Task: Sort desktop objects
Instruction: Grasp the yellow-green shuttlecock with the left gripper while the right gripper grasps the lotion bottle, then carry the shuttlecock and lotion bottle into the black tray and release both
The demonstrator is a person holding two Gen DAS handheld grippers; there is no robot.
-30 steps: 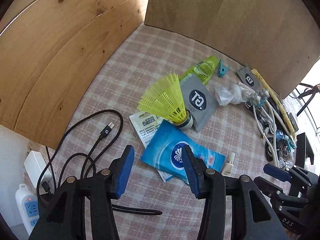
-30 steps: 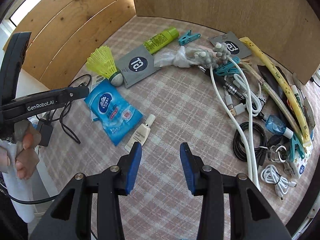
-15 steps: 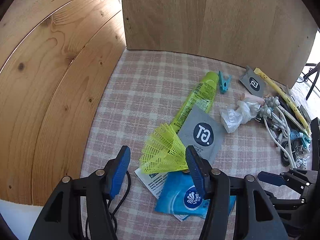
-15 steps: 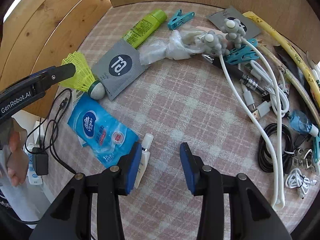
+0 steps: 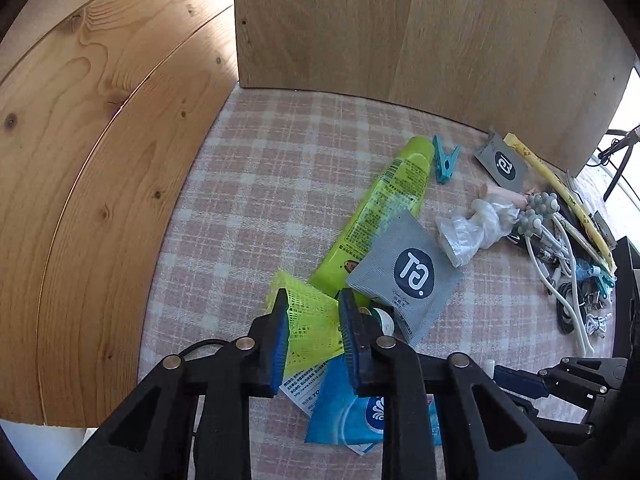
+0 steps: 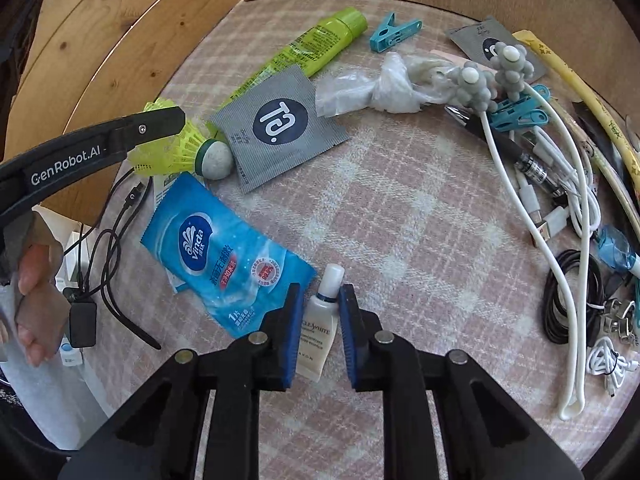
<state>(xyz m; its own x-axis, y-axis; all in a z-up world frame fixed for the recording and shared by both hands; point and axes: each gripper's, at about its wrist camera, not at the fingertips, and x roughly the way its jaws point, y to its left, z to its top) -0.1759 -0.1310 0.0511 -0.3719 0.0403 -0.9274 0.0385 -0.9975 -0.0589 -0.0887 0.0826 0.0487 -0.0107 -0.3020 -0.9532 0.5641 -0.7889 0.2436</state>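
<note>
My left gripper [image 5: 313, 312] has its blue pads on both sides of the yellow shuttlecock [image 5: 310, 322], pressing its mesh skirt. In the right wrist view the shuttlecock [image 6: 182, 146] lies with its white cork against a grey sachet [image 6: 280, 124]. My right gripper [image 6: 319, 312] straddles a small white cream tube [image 6: 320, 328]; its pads stand close beside the tube, and contact is unclear. A blue Vinda wipes pack [image 6: 224, 260] lies left of the tube.
A green tube [image 6: 308, 52], teal clothespin [image 6: 394, 30], crumpled plastic [image 6: 384, 88], white cables [image 6: 560, 208], black cable coil [image 6: 572, 296] and yellow stick [image 6: 580, 92] crowd the checked cloth. Wooden walls stand left and behind. Black cables and a charger [image 6: 82, 320] hang off the left edge.
My left gripper moved forward over the shuttlecock and narrowed onto its skirt. My right gripper moved down to the cream tube and narrowed around it.
</note>
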